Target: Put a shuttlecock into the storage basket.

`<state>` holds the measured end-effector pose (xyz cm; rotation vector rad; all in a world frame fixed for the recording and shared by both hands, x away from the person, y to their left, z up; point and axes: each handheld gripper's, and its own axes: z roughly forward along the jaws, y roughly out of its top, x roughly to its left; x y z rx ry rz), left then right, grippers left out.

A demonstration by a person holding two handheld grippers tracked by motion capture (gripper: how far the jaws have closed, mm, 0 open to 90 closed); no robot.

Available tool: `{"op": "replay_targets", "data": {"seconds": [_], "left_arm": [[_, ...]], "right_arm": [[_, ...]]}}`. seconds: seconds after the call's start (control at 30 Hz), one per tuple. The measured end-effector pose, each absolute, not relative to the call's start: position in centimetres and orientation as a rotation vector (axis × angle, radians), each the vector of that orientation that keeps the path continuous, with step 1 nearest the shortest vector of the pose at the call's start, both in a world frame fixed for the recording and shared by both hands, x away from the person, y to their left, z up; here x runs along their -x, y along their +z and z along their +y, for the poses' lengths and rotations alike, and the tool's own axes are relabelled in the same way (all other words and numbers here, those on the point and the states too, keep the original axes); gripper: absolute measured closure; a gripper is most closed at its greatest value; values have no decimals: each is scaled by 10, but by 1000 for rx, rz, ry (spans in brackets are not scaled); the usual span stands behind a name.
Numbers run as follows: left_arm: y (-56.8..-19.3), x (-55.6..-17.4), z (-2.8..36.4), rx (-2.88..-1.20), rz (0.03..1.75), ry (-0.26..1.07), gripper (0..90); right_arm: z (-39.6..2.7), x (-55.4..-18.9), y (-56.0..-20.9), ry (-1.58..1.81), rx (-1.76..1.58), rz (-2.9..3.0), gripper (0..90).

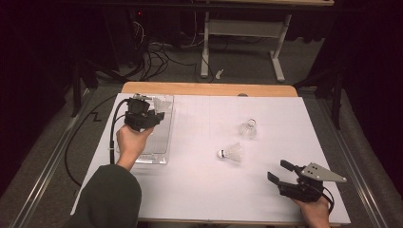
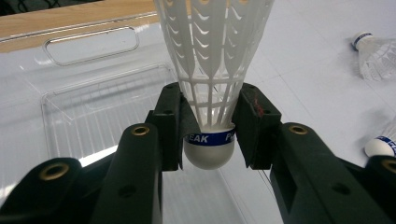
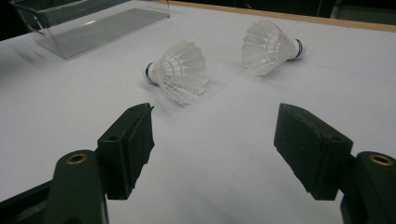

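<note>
White table under us — our left gripper (image 2: pixel 210 135) pinches the shuttlecock (image 2: pixel 212 70) by its cork; we lower it straight into the clear tray (image 2: pixel 93 107) below, then release.

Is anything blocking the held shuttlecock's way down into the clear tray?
Nothing visible does. The left gripper clamps the shuttlecock at its cork, directly above the clear tray, whose floor below it looks bare.
</note>
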<state>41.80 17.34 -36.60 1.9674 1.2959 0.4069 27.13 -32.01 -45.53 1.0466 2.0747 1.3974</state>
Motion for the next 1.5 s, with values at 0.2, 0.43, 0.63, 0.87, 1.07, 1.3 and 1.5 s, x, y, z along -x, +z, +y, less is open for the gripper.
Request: {"op": "replay_targets", "data": {"seconds": [0.2,0.43,0.63,0.87,1.07,1.3,1.5], "left_arm": [[-369,-425,174,-1972,1315,411,648],[-370,-433,172,-1980,1331,412,648],[-372,-441,169,-1993,1347,399,646],[-377,-449,168,-1999,1382,383,638],[-381,-456,170,-2007,1416,374,635],[-384,-463,167,-2032,1439,380,623],[-388,-467,167,-2040,1463,376,615]], "right_arm": [[-320,-272,-455,1396,-1047,2075,288],[-320,-271,-455,1397,-1047,2075,288],[-320,-272,-455,1398,-1046,2077,288],[-320,-271,-455,1405,-1047,2076,287],[-320,-272,-455,1403,-1046,2075,287],[-320,-272,-455,1403,-1047,2076,287],[-320,-271,-455,1403,-1047,2075,287]]}}
